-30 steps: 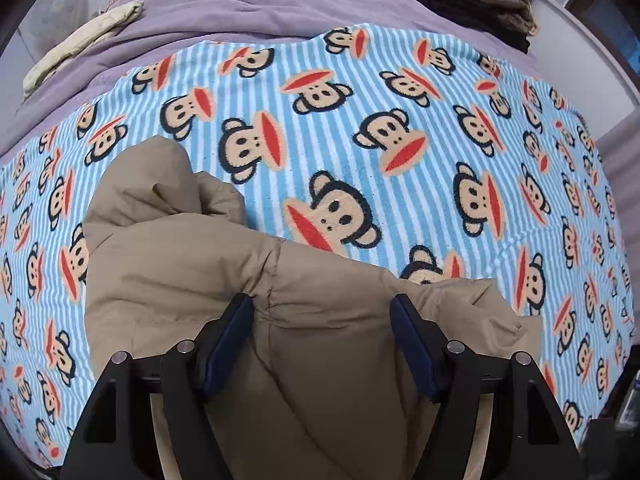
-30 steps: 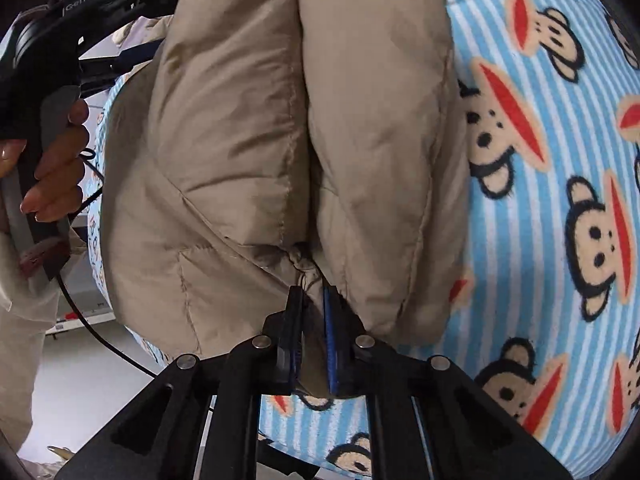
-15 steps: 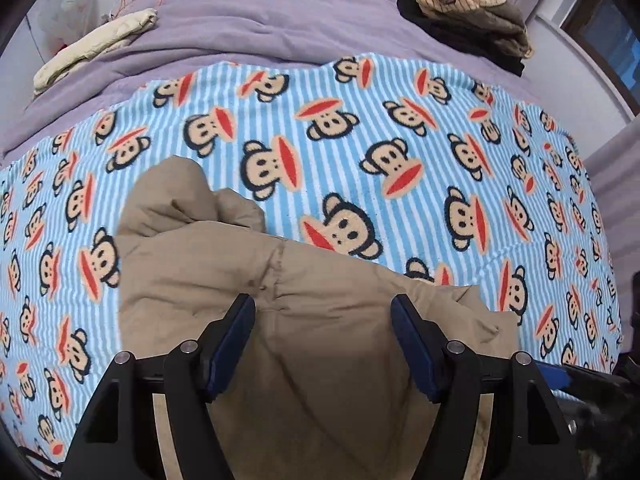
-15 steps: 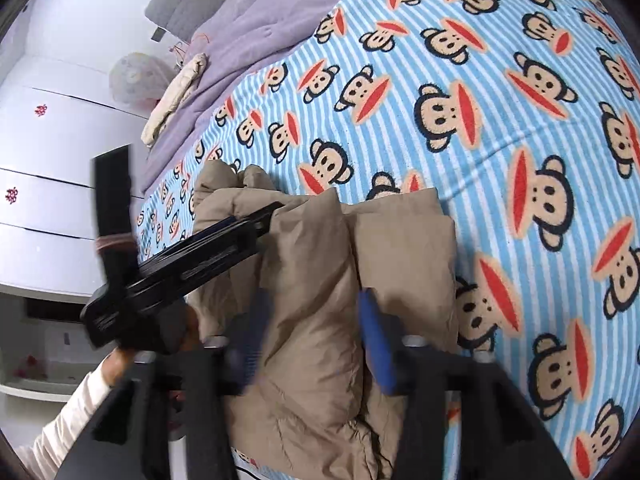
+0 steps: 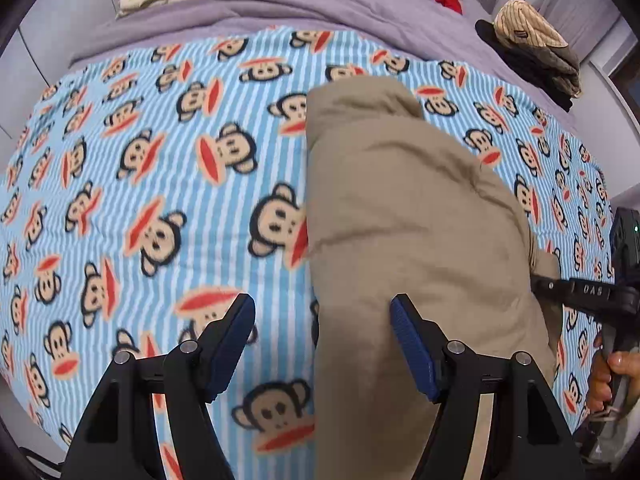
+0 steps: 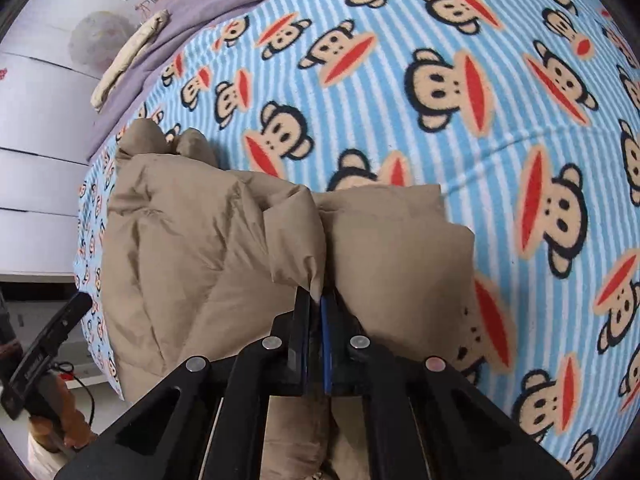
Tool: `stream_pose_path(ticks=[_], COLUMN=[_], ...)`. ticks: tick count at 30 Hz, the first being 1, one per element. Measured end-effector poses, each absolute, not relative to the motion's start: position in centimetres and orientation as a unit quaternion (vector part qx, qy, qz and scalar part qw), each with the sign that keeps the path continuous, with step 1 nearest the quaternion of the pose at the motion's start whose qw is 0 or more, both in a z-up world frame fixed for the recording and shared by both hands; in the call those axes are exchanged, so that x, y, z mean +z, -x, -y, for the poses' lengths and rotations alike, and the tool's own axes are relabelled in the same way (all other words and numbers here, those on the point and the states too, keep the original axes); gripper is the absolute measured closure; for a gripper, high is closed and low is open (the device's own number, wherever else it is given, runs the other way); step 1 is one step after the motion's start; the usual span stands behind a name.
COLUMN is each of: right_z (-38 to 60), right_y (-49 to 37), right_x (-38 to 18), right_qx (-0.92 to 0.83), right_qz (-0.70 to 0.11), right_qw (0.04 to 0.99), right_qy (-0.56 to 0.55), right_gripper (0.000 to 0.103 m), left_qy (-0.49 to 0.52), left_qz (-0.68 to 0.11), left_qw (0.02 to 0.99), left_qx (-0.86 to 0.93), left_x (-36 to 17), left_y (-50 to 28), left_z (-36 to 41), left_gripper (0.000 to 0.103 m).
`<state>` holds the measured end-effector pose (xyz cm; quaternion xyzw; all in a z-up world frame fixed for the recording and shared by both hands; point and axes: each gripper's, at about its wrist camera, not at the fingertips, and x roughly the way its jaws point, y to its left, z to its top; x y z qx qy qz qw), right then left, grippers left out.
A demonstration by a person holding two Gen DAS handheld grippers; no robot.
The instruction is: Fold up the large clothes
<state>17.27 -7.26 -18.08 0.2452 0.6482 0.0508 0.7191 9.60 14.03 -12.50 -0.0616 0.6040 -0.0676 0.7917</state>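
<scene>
While the right tool bites and the left one hangs free, the coat lies like this.

Right tool (image 6: 316,312): jaws have just been closing and now pinch a fold of the coat (image 6: 224,248) at its near edge, in the seam between two puffy lobes; no gap shows between the pads.

Left tool (image 5: 322,344): jaws stand wide and hold nothing; the right pad is over the coat's (image 5: 408,220) near-left margin, the left pad over bare blanket (image 5: 152,168).

Coat, place: a tan padded bundle, partly folded, on the monkey-print blanket at the near side of the bed.

Long axis: runs from near to far in the left wrist view, leaning a little right; its left edge is a straight line just right of the midpoint between the left pads.

Nearer hand: the right one is already on the near end; the left hovers over the left flank, so I judge that flank to be its likeliest next hold.

Far: purple quilt (image 5: 320,4) with other folded clothes (image 5: 536,44), well apart from the coat.
</scene>
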Motion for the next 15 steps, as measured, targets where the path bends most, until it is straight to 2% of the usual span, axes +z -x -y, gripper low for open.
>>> stream_pose_path(ticks=[2,4,7,15], right_z=[7.4,6.9,6.5,3.4], right_y=[-17.2,-17.6,-17.9,-12.6], right_x=[-18.7,-19.5,-20.3,-12.8], right_qx=[0.048,0.047,0.034,0.096], right_qz=[-0.651,-0.656,-0.663,-0.624], right_qw=[0.718,0.72,0.717,0.755], right_qy=[-0.242,-0.222,-0.214,-0.179], right_gripper=[0.098,0.098,0.099,0.099], left_qy=[0.065,0.06,0.059,0.051], left_qz=[-0.601,-0.596,-0.601,-0.607], left_qw=[0.794,0.799,0.796,0.792], left_qx=[-0.063,-0.055,-0.046,-0.045], left_x=[-13.3,-13.5,-13.4,-13.5], left_y=[-8.4,-8.0,-8.1,-7.7], left_z=[-13.7,-13.4,-13.4,-14.0], left_gripper=[0.03,0.022,0.022,0.022])
